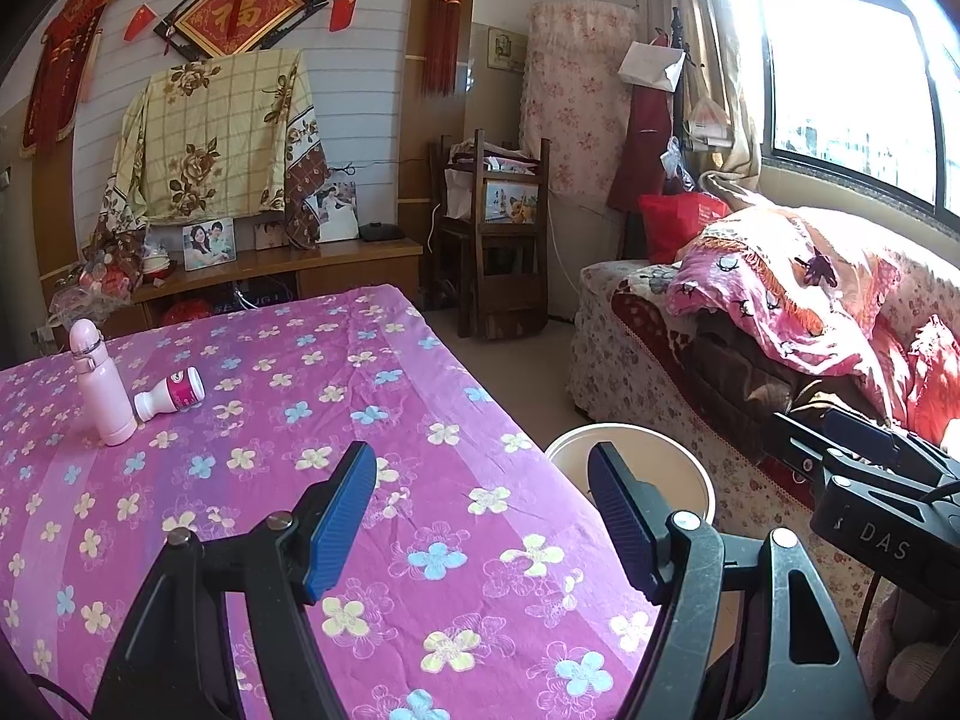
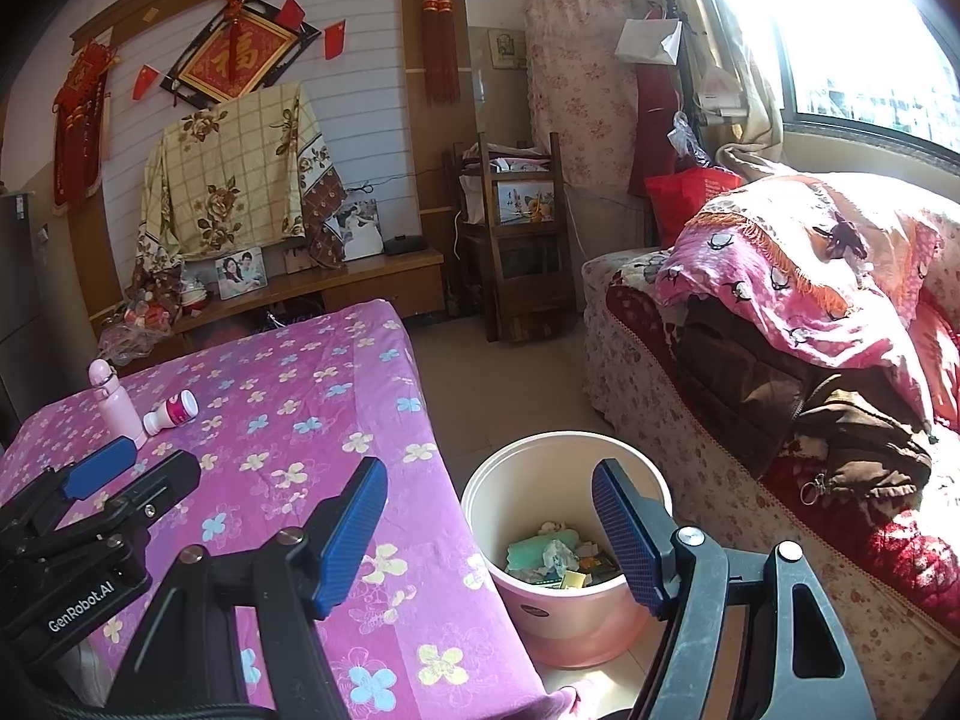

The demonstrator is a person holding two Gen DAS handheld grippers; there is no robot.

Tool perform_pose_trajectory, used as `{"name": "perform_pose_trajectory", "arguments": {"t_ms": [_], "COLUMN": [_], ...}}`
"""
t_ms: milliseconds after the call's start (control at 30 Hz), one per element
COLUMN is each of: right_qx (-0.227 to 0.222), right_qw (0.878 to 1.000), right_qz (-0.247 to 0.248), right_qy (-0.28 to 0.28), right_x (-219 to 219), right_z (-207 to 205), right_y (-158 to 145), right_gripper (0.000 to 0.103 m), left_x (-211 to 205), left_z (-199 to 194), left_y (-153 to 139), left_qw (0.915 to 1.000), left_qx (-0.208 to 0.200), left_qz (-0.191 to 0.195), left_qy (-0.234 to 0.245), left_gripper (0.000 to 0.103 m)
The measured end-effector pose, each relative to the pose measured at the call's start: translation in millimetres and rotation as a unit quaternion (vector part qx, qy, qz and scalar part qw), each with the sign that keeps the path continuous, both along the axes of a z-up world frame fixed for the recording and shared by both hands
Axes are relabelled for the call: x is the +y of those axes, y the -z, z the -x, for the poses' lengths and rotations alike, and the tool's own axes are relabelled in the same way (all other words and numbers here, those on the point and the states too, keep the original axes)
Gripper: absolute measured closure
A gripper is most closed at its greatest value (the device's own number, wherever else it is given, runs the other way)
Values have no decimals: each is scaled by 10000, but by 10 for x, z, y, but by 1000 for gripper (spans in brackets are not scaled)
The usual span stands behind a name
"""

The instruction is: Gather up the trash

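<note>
Trash already fills the bottom of the bin (image 2: 564, 540), which stands on the floor just right of the table (image 1: 420, 420). Far left lies a small toppled bottle (image 1: 171, 399), likely next. Left gripper (image 1: 480, 516) and right gripper (image 2: 489, 531) hover released, empty.

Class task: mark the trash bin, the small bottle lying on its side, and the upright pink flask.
trash bin (image 2: 480, 483), right wrist view, on its left rim.
small bottle (image 1: 174, 394), left wrist view, on its pink label.
pink flask (image 1: 101, 391), left wrist view, on its body.
</note>
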State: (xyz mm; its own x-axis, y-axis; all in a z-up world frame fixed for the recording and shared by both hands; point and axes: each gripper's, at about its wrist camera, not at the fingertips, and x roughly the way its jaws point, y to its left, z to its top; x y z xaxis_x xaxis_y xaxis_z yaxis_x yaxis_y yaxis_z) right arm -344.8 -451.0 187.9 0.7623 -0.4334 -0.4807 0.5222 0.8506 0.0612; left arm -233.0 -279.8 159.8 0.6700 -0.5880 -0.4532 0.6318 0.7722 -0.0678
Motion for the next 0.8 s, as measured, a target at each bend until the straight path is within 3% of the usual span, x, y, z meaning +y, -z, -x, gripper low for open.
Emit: {"name": "perform_pose_trajectory", "arguments": {"t_ms": [800], "right_qx": [31], "right_qw": [10000], "right_qz": [-23], "right_qy": [10], "right_x": [-11], "right_z": [5], "right_y": [42], "right_gripper": [29], "left_x": [-9], "left_z": [15], "left_y": [-11], "left_qw": [10000], "left_qx": [-25], "left_qz": [-17], "left_qy": [6], "left_gripper": [29]}}
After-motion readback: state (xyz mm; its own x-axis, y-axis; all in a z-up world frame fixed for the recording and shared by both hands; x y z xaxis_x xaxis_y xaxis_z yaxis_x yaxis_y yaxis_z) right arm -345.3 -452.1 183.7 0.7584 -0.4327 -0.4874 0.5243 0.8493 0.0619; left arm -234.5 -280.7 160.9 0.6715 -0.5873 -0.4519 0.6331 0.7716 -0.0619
